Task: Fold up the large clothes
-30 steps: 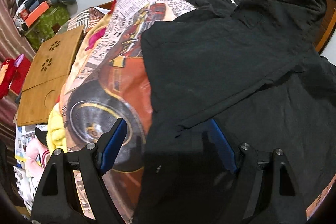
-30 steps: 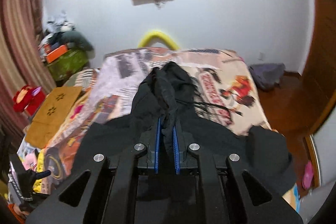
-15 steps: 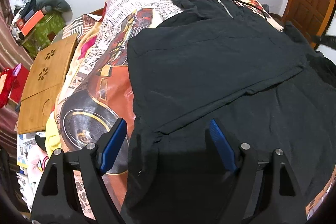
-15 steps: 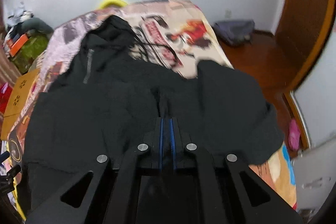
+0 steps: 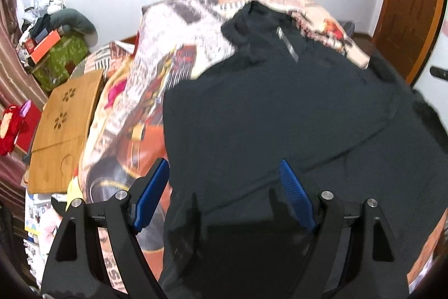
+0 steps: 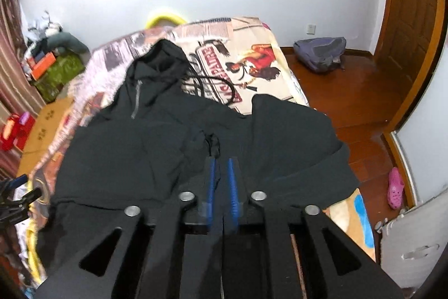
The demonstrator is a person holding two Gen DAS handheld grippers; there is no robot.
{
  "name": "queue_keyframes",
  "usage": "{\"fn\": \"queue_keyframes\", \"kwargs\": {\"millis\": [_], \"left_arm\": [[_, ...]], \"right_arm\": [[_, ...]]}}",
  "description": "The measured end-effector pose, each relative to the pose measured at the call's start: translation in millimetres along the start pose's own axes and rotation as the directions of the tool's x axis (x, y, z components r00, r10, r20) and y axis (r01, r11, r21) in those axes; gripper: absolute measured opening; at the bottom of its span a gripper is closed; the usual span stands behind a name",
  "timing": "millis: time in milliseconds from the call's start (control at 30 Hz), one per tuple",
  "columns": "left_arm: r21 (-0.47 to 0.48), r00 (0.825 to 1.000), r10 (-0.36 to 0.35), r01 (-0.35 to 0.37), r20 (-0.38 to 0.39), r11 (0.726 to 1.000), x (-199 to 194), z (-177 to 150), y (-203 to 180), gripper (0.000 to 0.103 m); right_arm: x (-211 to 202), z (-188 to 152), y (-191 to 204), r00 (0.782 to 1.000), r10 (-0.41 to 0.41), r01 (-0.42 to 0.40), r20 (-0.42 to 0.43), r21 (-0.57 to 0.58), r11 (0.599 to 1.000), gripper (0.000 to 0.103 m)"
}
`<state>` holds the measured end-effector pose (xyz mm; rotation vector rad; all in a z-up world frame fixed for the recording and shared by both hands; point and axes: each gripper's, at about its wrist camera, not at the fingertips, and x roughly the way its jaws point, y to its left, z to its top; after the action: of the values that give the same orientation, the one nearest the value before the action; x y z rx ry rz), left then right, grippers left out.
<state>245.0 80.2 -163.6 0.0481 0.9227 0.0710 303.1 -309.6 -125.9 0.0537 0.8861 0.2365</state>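
A black hooded jacket [image 6: 173,147] is spread across a bed covered by a printed bedspread [image 6: 246,46]. Its long axis runs along the bed, with the hood [image 6: 165,58] pointed toward the far wall and the hem lying at the near end, closest to both cameras. A zipper [image 5: 287,42] is seen running down from the collar, and a drawstring [image 6: 212,86] is looped on the bedspread just beside the hood. One sleeve [image 6: 291,136] is laid out toward the right edge of the bed.

The left gripper [image 5: 224,184] is held above the near left part of the jacket, its jaws spread wide with nothing between them. The right gripper [image 6: 221,175] is seen over the jacket's middle; its jaws are nearly pressed together, and whether cloth is pinched between them cannot be told because of blur. A wooden board [image 5: 64,128] is seen beside the bed on the left.
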Motion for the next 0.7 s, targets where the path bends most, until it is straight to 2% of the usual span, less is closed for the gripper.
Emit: {"fn": "queue_keyframes", "kwargs": {"millis": [33, 100, 167, 300, 433, 700], "left_arm": [[-0.004, 1.0, -0.006, 0.006, 0.016, 1.0, -3.6, 5.7, -2.0, 0.08], [-0.008, 0.999, -0.013, 0.014, 0.052, 1.0, -10.7, 18.3, -8.0, 0.08], [-0.002, 0.996, -0.019, 0.02, 0.082, 1.0, -15.7, 30.1, -15.6, 0.08], [0.021, 0.99, -0.051, 0.049, 0.131, 0.999, -21.6, 48.6, -34.7, 0.08], [0.048, 0.984, -0.076, 0.069, 0.161, 0.996, -20.7, 60.7, -55.5, 0.08], [0.074, 0.982, -0.143, 0.135, 0.119, 0.988, 6.7, 67.8, -91.9, 0.081]], "right_arm": [[-7.9, 1.8, -5.5, 1.0, 0.018, -0.018, 0.01, 0.017, 1.0, 0.025], [-14.9, 4.2, -10.5, 0.999, 0.024, -0.025, 0.033, 0.043, 0.999, 0.047], [-24.7, 4.7, -21.1, 0.997, 0.008, -0.014, 0.075, 0.069, 0.998, 0.051], [-30.2, 3.8, -46.3, 0.997, -0.004, -0.006, 0.074, 0.132, 0.991, 0.052], [-21.0, -3.2, -82.8, 0.999, -0.006, -0.002, 0.034, 0.241, 0.971, 0.052], [28.5, -33.3, -147.3, 0.996, 0.025, 0.018, -0.088, 0.465, 0.885, 0.052]]}}
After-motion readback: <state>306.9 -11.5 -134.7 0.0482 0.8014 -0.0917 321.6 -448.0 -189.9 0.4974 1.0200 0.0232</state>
